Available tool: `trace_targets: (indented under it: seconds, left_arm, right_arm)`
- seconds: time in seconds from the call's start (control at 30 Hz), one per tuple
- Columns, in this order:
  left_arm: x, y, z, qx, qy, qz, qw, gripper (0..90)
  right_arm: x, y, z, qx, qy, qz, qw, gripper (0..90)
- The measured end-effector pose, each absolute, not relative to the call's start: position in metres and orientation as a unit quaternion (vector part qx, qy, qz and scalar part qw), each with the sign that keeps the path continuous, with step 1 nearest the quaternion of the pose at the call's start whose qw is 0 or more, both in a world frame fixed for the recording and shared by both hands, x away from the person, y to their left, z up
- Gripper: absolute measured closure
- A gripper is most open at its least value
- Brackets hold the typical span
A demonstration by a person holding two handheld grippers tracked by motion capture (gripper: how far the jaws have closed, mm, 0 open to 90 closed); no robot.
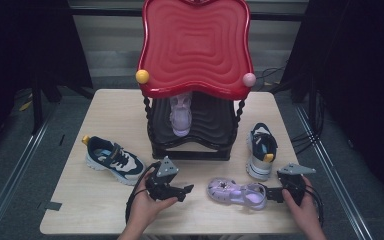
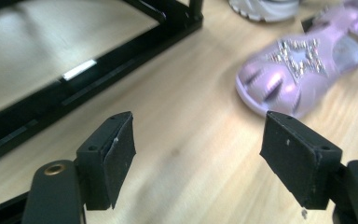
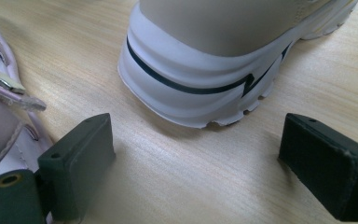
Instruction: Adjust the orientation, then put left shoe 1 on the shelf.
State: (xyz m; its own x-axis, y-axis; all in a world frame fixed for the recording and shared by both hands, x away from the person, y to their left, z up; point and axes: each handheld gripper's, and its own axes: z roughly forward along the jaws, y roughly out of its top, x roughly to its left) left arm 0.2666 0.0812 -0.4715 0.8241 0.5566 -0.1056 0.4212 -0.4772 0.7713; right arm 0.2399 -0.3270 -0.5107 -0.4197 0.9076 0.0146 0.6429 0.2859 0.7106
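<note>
High view: left gripper [image 1: 186, 189] and right gripper [image 1: 269, 194], both jaws spread empty, flank the lilac sandal [image 1: 237, 193] on the table [image 1: 105, 210].

A red-topped black shoe rack [image 1: 195, 45] stands at the wooden table's [image 1: 110, 115] far edge, one lilac sandal [image 1: 181, 116] on its lower shelf; a navy-and-white sneaker [image 1: 114, 160] lies at left.
</note>
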Motion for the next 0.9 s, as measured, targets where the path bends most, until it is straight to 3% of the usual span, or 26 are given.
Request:
trace_targets:
  seconds: [0.9]
  left_arm:
    - [0.245, 0.09, -0.501, 0.89, 0.246, 0.057, 0.38, 23.2]
  right_arm:
    - [0.24, -0.327, -0.511, 0.499, 0.776, 0.328, 0.201, 9.3]
